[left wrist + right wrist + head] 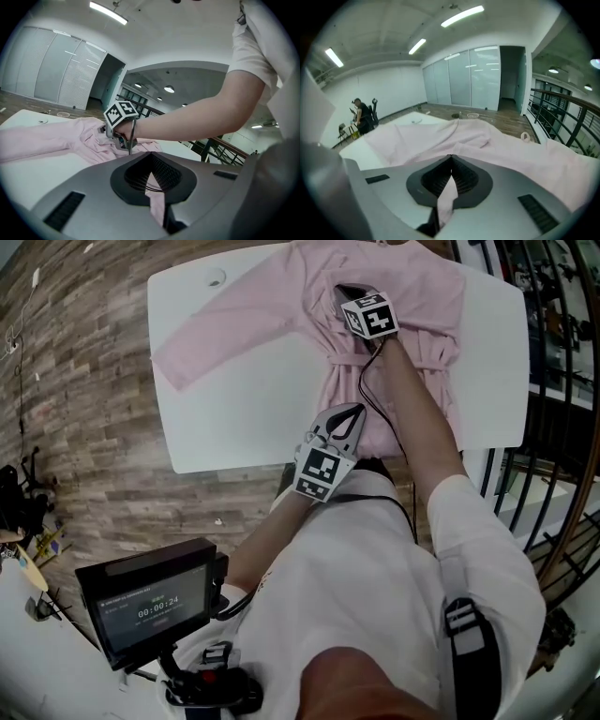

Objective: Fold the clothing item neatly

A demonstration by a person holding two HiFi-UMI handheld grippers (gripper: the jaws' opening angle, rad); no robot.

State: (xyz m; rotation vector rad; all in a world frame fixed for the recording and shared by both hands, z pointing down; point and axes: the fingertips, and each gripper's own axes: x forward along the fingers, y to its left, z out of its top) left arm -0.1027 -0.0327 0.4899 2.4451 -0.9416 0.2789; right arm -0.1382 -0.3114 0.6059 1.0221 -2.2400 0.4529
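**Fig.** Head view, read with both gripper views.

- **Shirt and table.** At 10 o'clock on the white table [234, 418], one sleeve [220, 334] of the pink long-sleeved shirt [427, 296] lies stretched out flat. The shirt's body lies bunched from 12 to 1 o'clock, and its lower part runs down toward the table's near rim.
- **Left gripper.** My left gripper [349, 416], near the centre of the frame, sits at that lower part. Its jaws are fully closed on a thin strip of pink cloth, which its own view shows running down between them. I judge that this pinch anchors the hem so the cloth cannot slide.
- **Right gripper.** My right gripper [345, 292], at 12 o'clock and well up the shirt's middle, also has its jaws closed, with a fold of pink fabric clamped between them. Gathers spread outward from that pinch.
- **Step in hand.** Both grips lie along one line of the garment, so I judge the current step to be raising a lengthwise fold. The outstretched sleeve is not yet folded in.
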